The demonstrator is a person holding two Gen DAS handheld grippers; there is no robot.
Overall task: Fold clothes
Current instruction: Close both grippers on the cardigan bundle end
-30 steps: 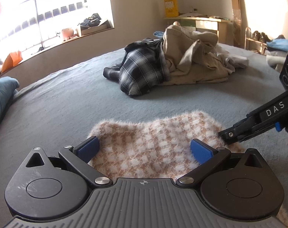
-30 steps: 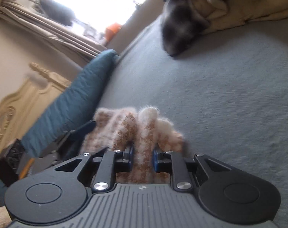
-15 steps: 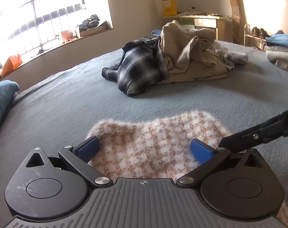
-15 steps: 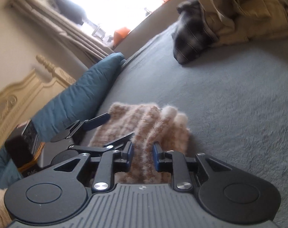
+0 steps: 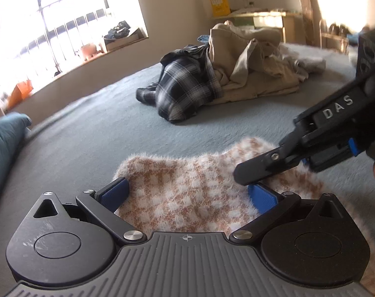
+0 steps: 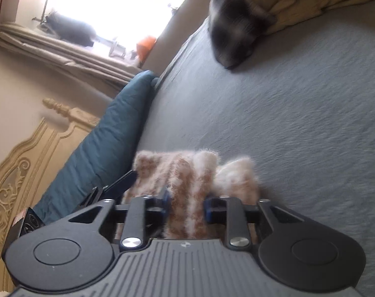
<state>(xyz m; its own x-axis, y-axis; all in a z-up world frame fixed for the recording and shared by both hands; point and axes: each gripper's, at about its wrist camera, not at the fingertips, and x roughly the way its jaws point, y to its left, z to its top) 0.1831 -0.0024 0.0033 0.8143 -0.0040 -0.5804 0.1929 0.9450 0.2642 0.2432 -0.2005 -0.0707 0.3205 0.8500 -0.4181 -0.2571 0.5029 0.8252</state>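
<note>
On a grey-blue bed cover (image 5: 93, 133), the right gripper (image 6: 186, 204) pinches a bunched fold of the fuzzy tan-and-white checked knit (image 5: 187, 185), its jaws just narrowing, while the wide-open left gripper (image 5: 187, 193) straddles it (apparently steadying), unfolded plaid and beige clothes (image 5: 219, 74) waiting beyond.

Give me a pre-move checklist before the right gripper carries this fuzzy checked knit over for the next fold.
1. Right gripper grip: ok. A bunched fold of the checked knit sits between its pads; the jaws have just been closing a little.
2. Left gripper clear of the fabric: ok. Its jaws stand wide open, with the knit lying flat between them, unclamped.
3. Grippers apart: cannot tell. The right one's finger crosses right above the left one's right pad.
4. Landing space on the blue-grey bedcover: ok, bare beyond the knit.
5. Pile of plaid and beige clothes out of the way: ok, far across the bed.
</note>
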